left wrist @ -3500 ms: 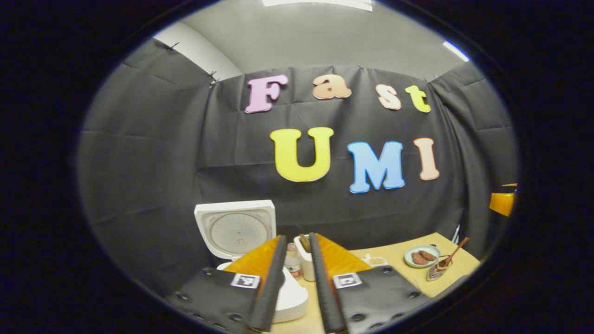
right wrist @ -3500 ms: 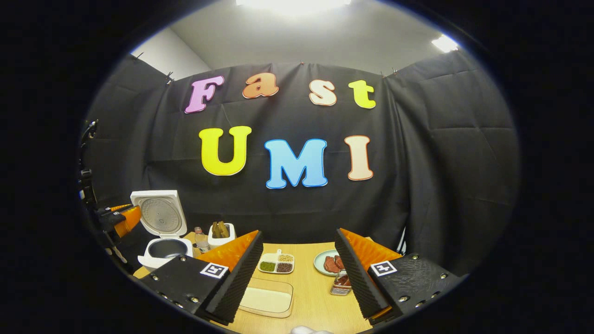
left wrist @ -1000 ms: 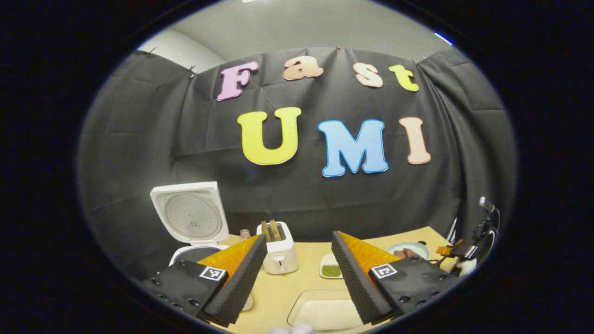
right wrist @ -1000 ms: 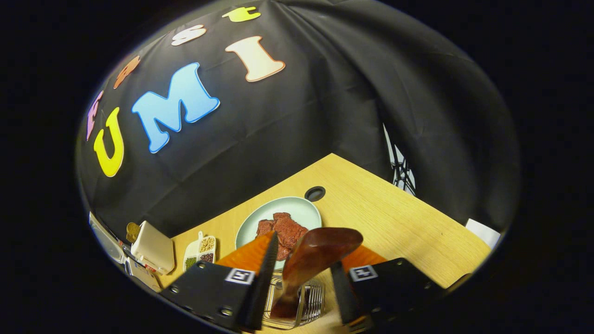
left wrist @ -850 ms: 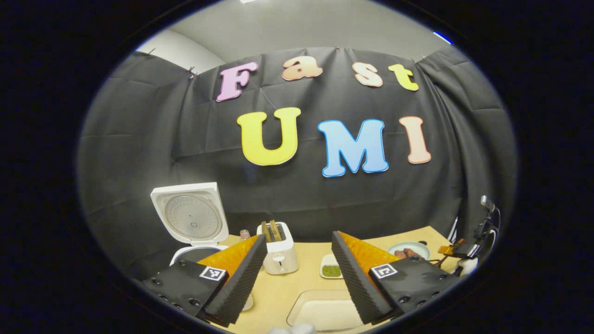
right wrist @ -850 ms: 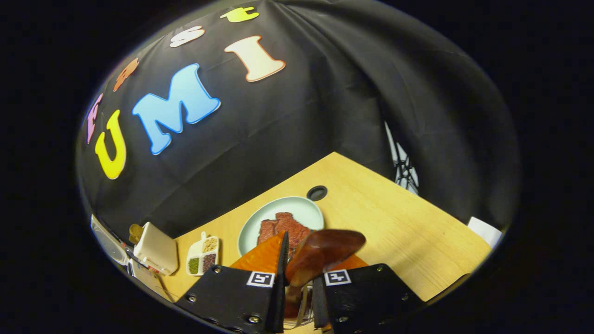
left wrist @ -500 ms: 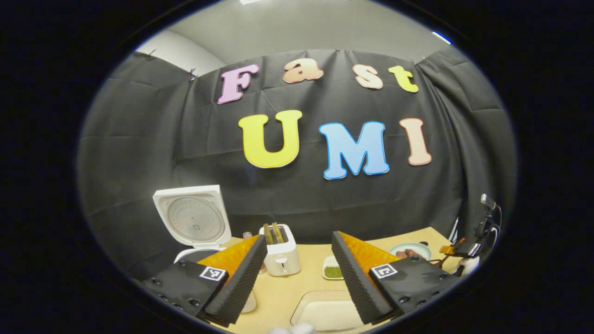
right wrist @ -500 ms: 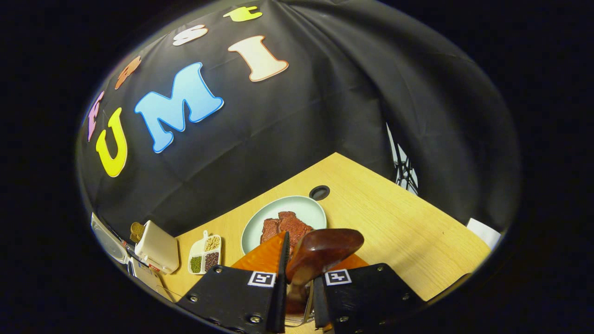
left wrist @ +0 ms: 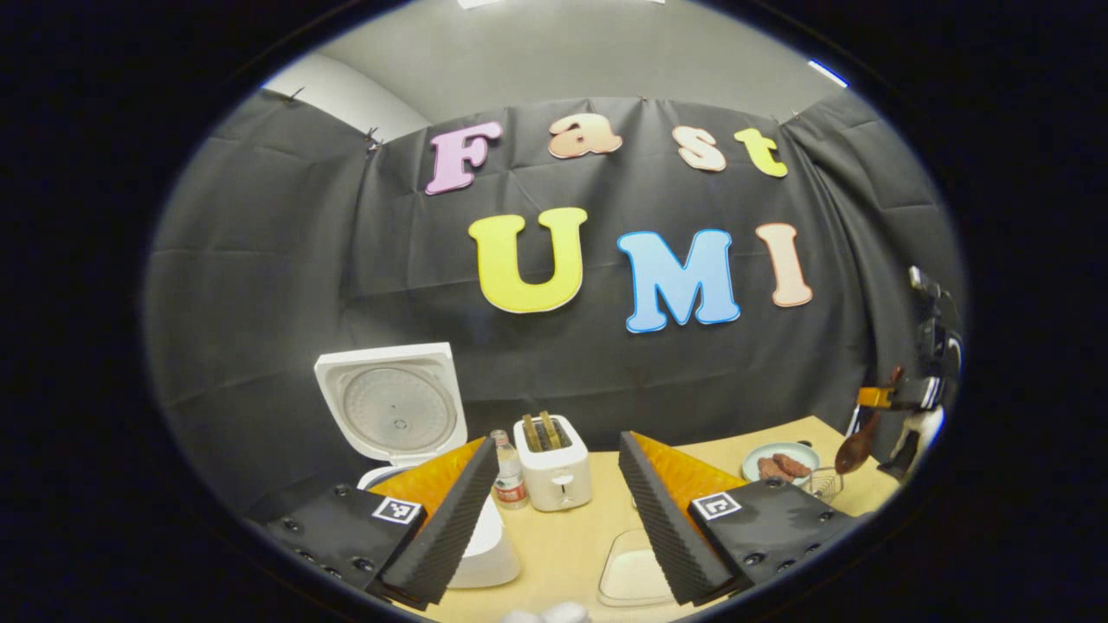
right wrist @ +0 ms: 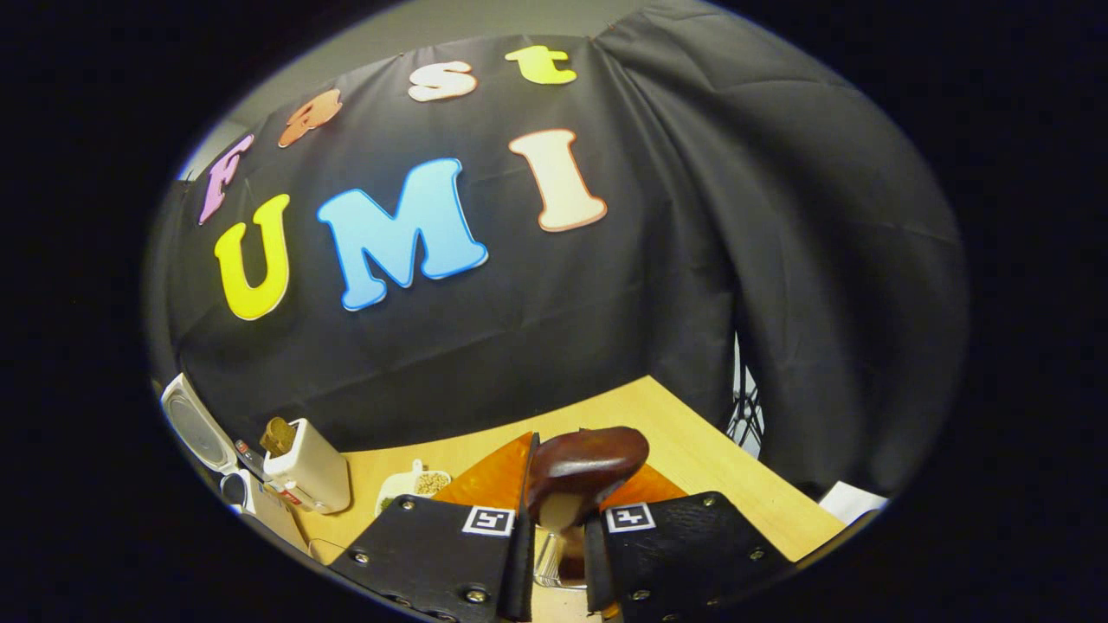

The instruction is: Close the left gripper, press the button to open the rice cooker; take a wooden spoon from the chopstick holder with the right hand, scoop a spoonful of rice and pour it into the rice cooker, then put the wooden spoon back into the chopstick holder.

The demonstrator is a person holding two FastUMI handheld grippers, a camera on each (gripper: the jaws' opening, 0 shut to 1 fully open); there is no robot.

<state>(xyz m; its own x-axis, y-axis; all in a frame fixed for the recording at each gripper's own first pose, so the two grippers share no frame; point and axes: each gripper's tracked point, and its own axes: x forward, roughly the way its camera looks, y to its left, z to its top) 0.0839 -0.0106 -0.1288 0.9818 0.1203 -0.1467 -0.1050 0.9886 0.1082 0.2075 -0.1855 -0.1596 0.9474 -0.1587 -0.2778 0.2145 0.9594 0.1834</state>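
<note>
Left gripper view: the left gripper point(left wrist: 554, 519) hangs above the desk point(left wrist: 563, 554) with its jaws wide apart, holding nothing. The rice cooker point(left wrist: 394, 415) stands at the desk's left edge, lid up. A small bottle point(left wrist: 509, 480) and a toaster point(left wrist: 554, 472) stand beside it near the back edge, and a clear tray point(left wrist: 632, 575) lies near the front. Toward the right edge sit a plate of meat point(left wrist: 779, 463) and the wire chopstick holder point(left wrist: 827, 483); above them the right gripper point(left wrist: 892, 398) holds the wooden spoon point(left wrist: 857, 441), clear of the holder.

Right gripper view: the right gripper's jaws are clamped on the wooden spoon, bowl end forward. The toaster, a divided dish point(right wrist: 415, 486) and the rice cooker lie toward the left
</note>
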